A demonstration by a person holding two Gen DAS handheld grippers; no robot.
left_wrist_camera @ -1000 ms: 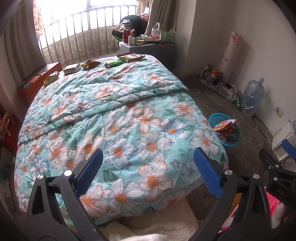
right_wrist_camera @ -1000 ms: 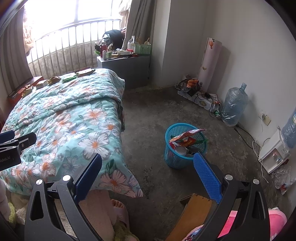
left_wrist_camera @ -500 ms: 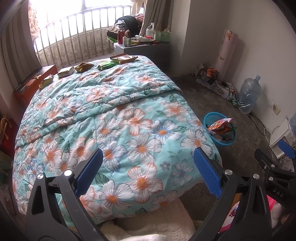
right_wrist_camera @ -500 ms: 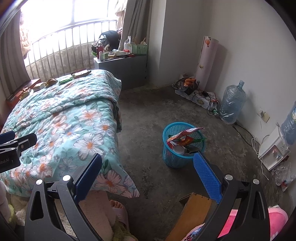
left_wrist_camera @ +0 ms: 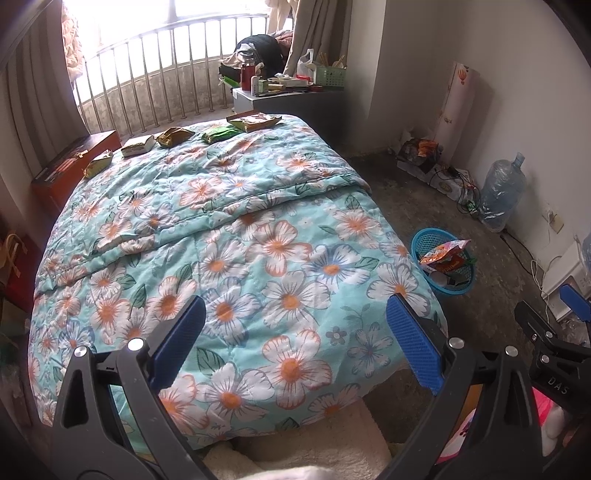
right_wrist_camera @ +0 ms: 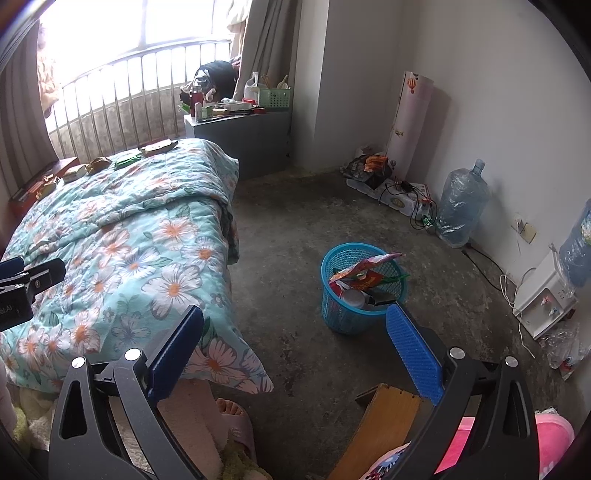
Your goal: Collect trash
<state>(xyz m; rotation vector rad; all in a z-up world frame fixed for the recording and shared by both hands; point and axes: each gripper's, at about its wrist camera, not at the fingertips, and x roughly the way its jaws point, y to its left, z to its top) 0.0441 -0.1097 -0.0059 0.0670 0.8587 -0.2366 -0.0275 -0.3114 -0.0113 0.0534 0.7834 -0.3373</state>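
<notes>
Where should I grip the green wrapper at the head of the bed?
Take the green wrapper by its near crimped edge, probably coming low from the foot of the bed: it lies flat on the quilt, with neighbouring packets close on both sides.

Water jug (right_wrist_camera: 461, 206) beside wall socket (right_wrist_camera: 524, 226)

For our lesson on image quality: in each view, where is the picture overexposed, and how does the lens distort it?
Left wrist view: the window is blown out white and the railing bows in a curve. Right wrist view: the window glares white too, and dark corners frame the fisheye circle.
</notes>
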